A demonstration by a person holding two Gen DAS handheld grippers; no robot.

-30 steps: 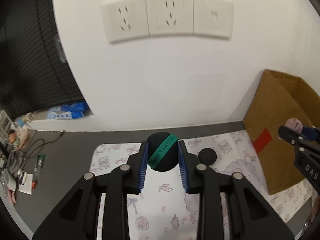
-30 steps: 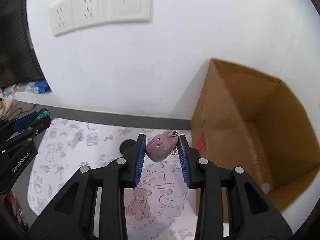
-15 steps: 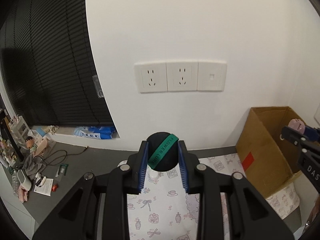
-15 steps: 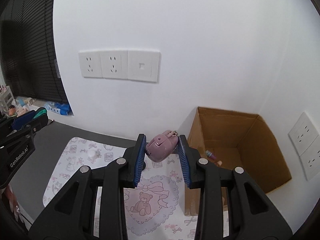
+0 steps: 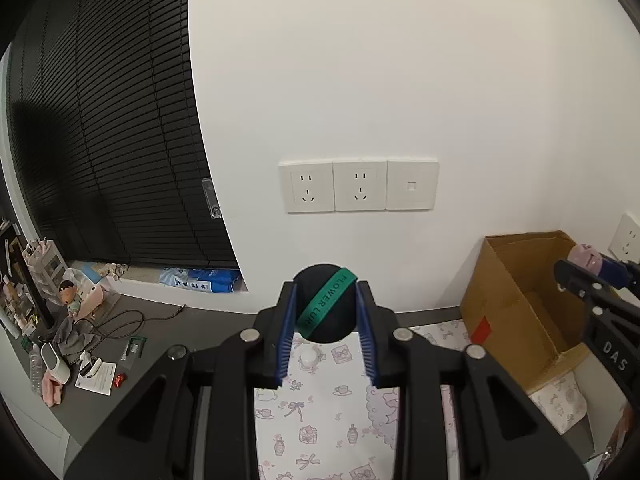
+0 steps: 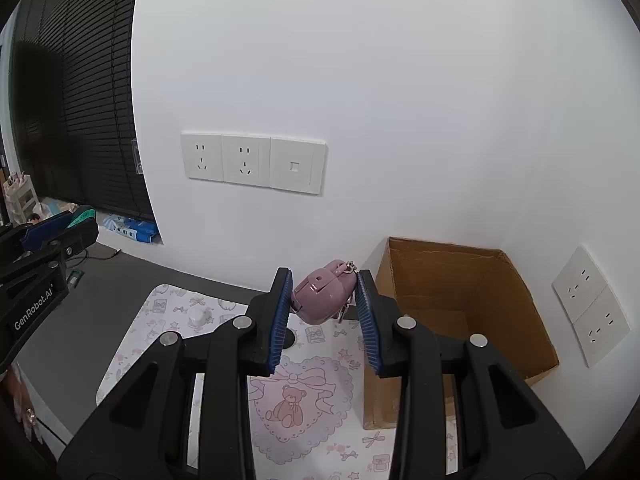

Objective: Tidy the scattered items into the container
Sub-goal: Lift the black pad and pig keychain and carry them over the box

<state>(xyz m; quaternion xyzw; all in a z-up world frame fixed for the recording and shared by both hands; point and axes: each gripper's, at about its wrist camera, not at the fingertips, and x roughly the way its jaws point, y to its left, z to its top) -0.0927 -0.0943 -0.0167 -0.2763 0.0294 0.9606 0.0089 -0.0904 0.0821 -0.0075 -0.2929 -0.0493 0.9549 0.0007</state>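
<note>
While clamped in the left gripper [image 5: 326, 312], black ball [image 5: 325, 307] riding high above the mat [image 5: 320, 420]. Right gripper [image 6: 323, 300] pinching pink case [image 6: 322, 298], carrying toward cardboard box [image 6: 516, 304]. Needing both releases over its opening.

Box [image 6: 460, 292] right of mat [image 6: 304, 396]

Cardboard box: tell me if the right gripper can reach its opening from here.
Probably yes: the cardboard box stands open-topped just right of the right gripper, which grips a pink case; nothing lies between.
</note>
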